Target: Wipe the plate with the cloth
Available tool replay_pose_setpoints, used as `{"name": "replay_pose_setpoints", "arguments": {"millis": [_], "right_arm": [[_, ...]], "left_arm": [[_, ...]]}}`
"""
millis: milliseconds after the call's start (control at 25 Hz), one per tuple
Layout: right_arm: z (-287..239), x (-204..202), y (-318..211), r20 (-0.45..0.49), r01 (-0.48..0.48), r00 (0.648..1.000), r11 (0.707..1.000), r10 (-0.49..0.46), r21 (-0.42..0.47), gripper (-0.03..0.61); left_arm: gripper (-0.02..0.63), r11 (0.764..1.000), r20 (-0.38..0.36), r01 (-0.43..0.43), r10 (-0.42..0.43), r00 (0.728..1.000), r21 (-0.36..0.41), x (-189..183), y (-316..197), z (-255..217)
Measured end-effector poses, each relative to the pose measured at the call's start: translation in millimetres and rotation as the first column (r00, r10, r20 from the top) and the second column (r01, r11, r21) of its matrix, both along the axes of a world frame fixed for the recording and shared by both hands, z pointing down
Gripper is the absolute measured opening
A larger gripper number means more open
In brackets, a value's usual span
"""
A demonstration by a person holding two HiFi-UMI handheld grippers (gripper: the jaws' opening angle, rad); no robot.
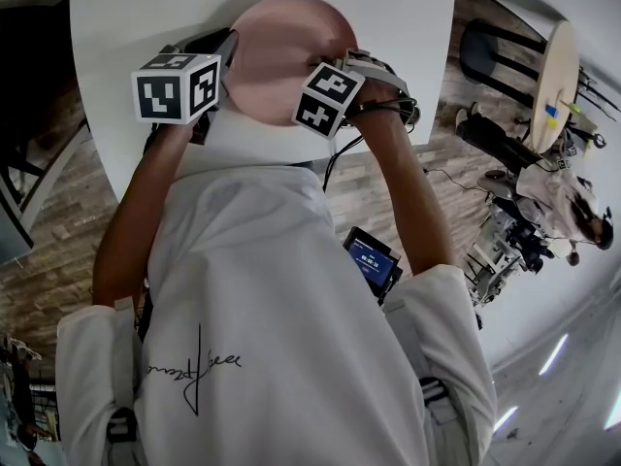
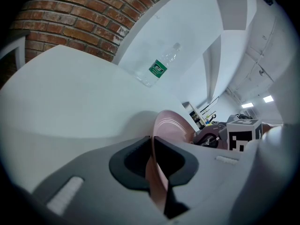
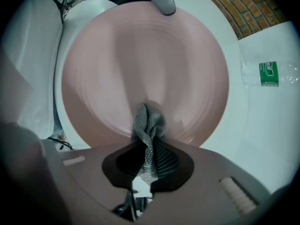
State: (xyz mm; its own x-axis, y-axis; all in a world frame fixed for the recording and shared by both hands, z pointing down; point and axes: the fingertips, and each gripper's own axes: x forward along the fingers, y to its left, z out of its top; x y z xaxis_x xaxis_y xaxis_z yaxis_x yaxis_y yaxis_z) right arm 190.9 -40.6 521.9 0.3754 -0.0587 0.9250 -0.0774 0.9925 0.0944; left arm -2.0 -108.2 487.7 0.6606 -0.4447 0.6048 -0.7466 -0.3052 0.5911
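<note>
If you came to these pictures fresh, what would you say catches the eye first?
The large pink plate fills the middle over the white table, its rim clamped edge-on in the left gripper. The right gripper pinches a bunched grey cloth that presses on the plate's face near its lower rim. Off to the side, a water bottle with a green label lies on the table.

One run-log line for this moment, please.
left gripper: shut on plate rim | right gripper: shut on cloth | cloth: bunched, tip at plate face | step: wiping
</note>
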Motion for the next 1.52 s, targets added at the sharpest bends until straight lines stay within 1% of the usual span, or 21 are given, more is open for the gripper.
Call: {"name": "replay_pose_setpoints", "arguments": {"millis": [80,160,280,560,720,800,1000,1120,1320,1400,1520], "right_arm": [[0,1,-5,-0.008,0.023,1.000,0.999,-0.023,0.033,0.035],[-1,1,-14,-0.013,0.046,0.999,0.995,-0.045,0.088,0.035],[-3,1,-23,-0.004,0.054,0.999,0.987,-0.054,0.148,0.035],[-4,-1,-41,-0.013,0.092,0.996,0.967,-0.092,0.239,0.034],[-4,-5,-48,-0.010,0.109,0.994,0.957,-0.111,0.269,0.032],[-5,-8,-54,-0.006,0.113,0.993,0.947,-0.117,0.300,0.032],[-8,-20,-74,0.020,0.125,0.989,0.908,-0.145,0.400,0.032],[-10,-28,-84,0.051,0.105,0.989,0.892,-0.142,0.439,0.031],[-13,-42,-92,0.135,0.031,0.985,0.873,-0.111,0.487,0.031],[-15,-51,-90,0.194,-0.009,0.976,0.874,-0.098,0.486,0.032],[-16,-65,-85,0.293,-0.075,0.953,0.884,-0.072,0.462,0.034]], "left_arm": [[0.043,1.000,-0.001,0.000,0.000,1.000,-0.001,0,0,0],[0.043,1.000,-0.001,0.000,0.000,1.000,0.000,0,0,-1],[0.043,1.000,-0.001,0.000,0.000,1.000,0.002,0,0,-1],[0.044,1.000,-0.005,0.001,-0.001,1.000,0.003,1,0,-1],[0.044,1.000,-0.005,0.004,-0.004,1.000,0.005,-2,-1,-1],[0.044,1.000,-0.005,0.002,-0.002,1.000,0.006,-2,-1,-1],[0.044,1.000,-0.008,0.000,0.000,1.000,0.004,-2,0,-1],[0.044,1.000,-0.017,0.010,-0.011,1.000,-0.006,-3,-1,-1],[0.044,1.000,-0.012,0.016,-0.016,1.000,0.003,-3,-3,-3],[0.048,1.000,-0.013,0.013,-0.013,1.000,0.007,-3,-3,-4],[0.049,1.000,-0.008,0.007,-0.007,1.000,0.014,-2,-4,-5]]}}
